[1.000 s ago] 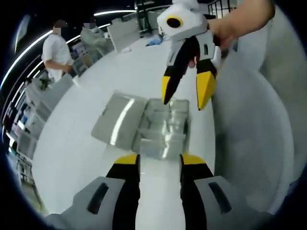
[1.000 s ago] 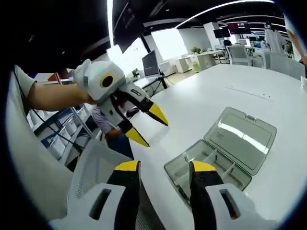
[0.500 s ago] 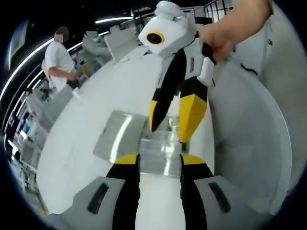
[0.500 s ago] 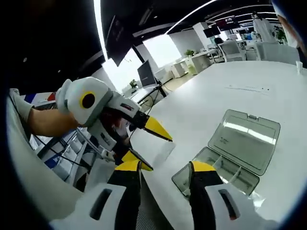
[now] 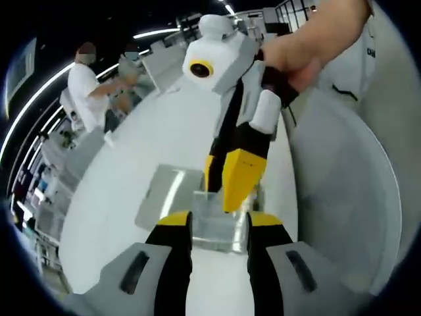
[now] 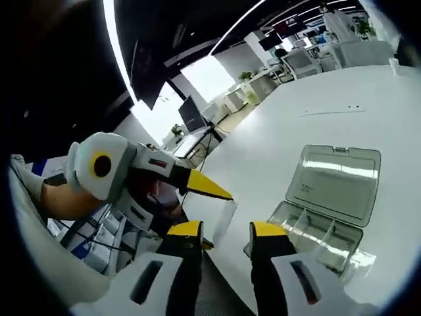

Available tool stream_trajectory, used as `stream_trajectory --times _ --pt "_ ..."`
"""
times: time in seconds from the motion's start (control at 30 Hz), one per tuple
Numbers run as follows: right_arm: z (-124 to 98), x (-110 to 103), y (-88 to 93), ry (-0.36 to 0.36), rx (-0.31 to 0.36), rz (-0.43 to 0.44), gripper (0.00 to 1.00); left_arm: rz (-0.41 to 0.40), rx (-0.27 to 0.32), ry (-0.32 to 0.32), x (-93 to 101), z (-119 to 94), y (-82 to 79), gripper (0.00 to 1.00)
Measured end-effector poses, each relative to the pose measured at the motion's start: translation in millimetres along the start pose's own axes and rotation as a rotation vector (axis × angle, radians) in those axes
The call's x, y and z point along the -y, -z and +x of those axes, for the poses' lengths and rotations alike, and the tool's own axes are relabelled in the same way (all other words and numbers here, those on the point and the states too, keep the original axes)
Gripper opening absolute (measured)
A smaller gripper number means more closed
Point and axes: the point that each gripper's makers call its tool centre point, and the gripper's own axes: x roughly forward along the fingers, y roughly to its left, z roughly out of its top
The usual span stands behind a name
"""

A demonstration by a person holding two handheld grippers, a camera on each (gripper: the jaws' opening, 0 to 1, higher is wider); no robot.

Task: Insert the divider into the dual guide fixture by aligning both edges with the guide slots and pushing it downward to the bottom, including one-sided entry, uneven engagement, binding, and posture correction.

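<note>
Clear plastic divider (image 6: 222,220) (thin, see-through panel)

Since a second ago we brought the right gripper (image 5: 227,187) from above the clear compartment box (image 5: 220,227) down to its near edge, just ahead of the left gripper (image 5: 217,220). Its jaw gap has narrowed. In the right gripper view, a clear divider (image 6: 223,220) now shows between the two grippers.

Right tongs (image 5: 227,184) over clear fixture (image 5: 217,220)
</note>
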Motion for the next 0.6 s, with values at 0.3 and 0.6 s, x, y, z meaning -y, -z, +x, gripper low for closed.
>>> stream_trajectory --times 0.3,0.6 --pt "-2 -1 0.1 0.003 -0.005 0.063 0.16 0.026 0.006 -0.023 0.4 2 -8.3 0.29" --pt "-3 0 -2.1 0.010 -0.003 0.125 0.10 0.056 0.001 -0.039 -0.6 4 -11.6 0.29"
